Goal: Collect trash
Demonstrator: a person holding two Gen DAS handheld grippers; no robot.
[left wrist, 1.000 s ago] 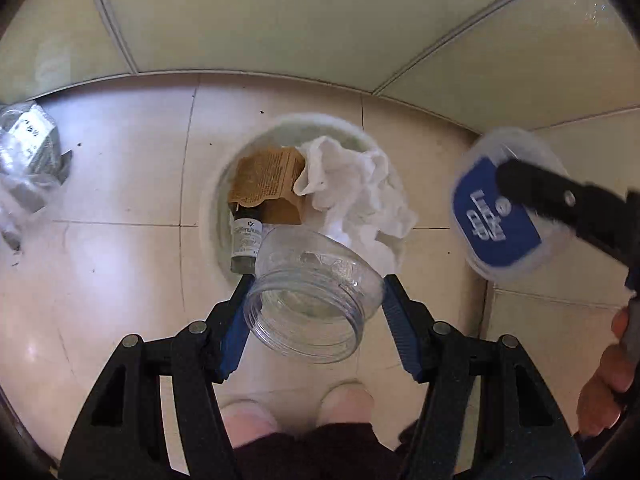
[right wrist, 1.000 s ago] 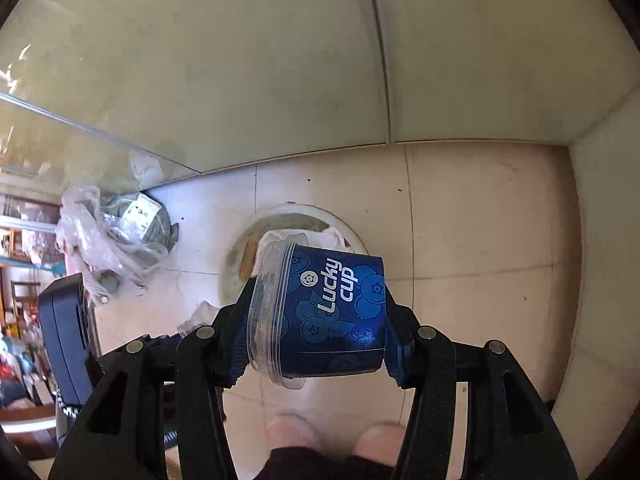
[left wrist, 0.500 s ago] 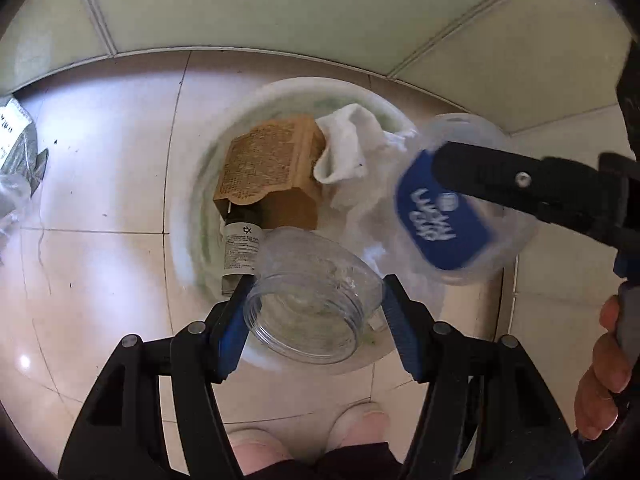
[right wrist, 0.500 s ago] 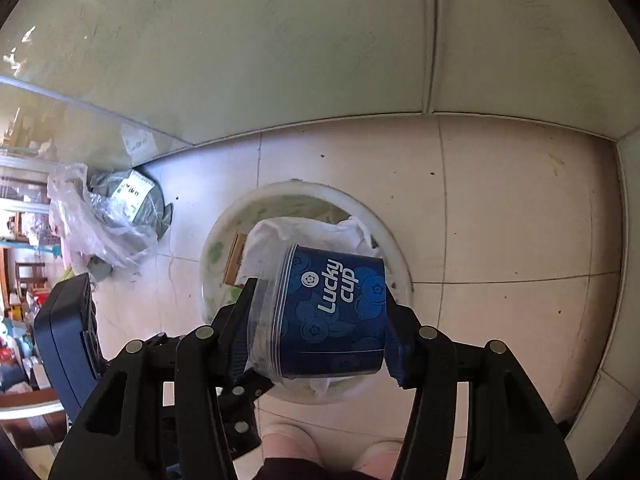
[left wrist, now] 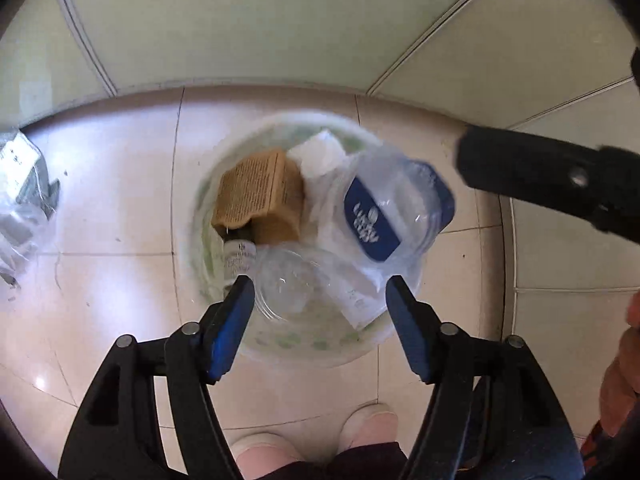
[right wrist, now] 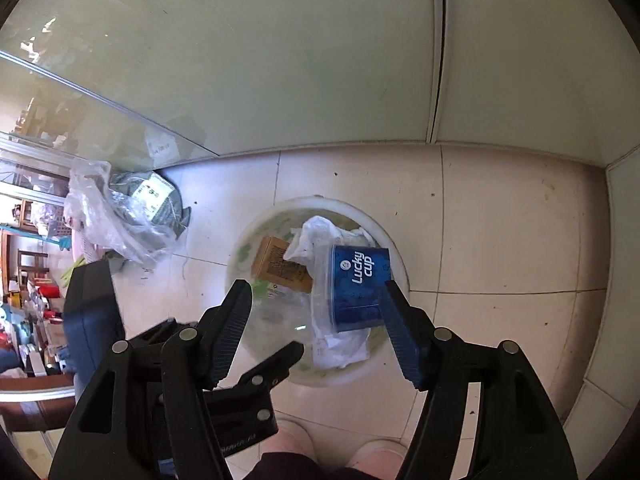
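Both grippers hang over a round white wastebasket (right wrist: 394, 256) standing on the tiled floor near the wall. The left gripper (left wrist: 320, 300) has just been spreading its jaws; its blue pads stand clear of the clear plastic jar (left wrist: 288, 284), which lies in the wastebasket on its side, blurred, at the near edge between the fingertips. The right gripper (right wrist: 316, 308) has likewise just been widening, and the blue-labelled plastic cup (right wrist: 360, 282) reading "Lucky cup" in white letters sits in the wastebasket on crumpled white paper (right wrist: 320, 232), loose of the left pad, though I cannot tell whether the right pad touches its side. Left of the cup in the wastebasket lies a brown cardboard box (left wrist: 256, 192) covered with fine print too small to read, and below it a small dark bottle (left wrist: 238, 258) with a white label, also illegible. Well left of the wastebasket a heap of clear plastic bags (right wrist: 120, 216) lies on the floor with a printed label showing.
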